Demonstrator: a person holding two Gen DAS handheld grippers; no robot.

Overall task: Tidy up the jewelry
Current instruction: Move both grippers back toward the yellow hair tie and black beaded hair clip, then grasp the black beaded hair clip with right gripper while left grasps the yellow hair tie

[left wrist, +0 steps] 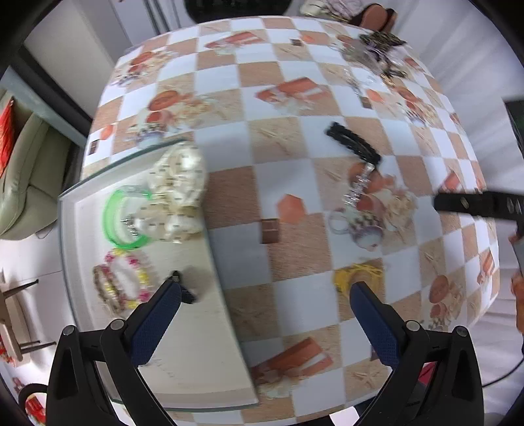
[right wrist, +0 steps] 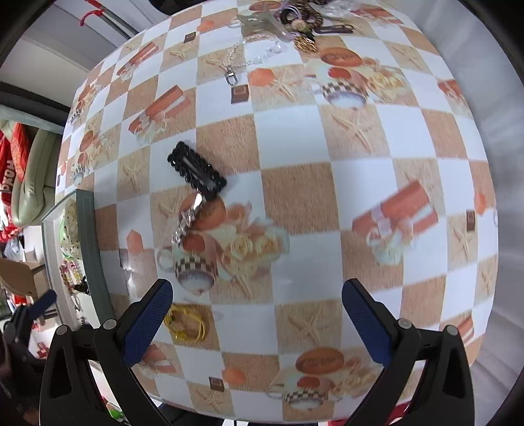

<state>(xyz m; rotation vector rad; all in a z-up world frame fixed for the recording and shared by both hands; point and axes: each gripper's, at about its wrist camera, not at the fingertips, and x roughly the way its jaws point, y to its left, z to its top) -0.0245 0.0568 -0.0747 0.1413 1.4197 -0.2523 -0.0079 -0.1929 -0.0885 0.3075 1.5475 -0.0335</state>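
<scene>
A white tray (left wrist: 196, 344) at the table's left holds a green bangle (left wrist: 113, 218), a pearl-and-bead heap (left wrist: 178, 186), colourful beaded bracelets (left wrist: 121, 285) and a small black piece (left wrist: 186, 293). My left gripper (left wrist: 265, 288) is open and empty above the tray's right edge. On the cloth lie a black hair clip (left wrist: 353, 144), a silver clip (left wrist: 357, 186) and a yellow band (left wrist: 358, 275). My right gripper (right wrist: 257, 295) is open and empty over the table, with the black clip (right wrist: 196, 173), silver clip (right wrist: 188, 216) and yellow band (right wrist: 186, 322) to its left.
A tangle of chains, hair ties and clips (right wrist: 288, 23) lies at the table's far edge; it also shows in the left wrist view (left wrist: 373, 52). The tray's rim (right wrist: 90, 249) is at the right wrist view's left. A sofa (left wrist: 23, 177) stands beyond the table's left.
</scene>
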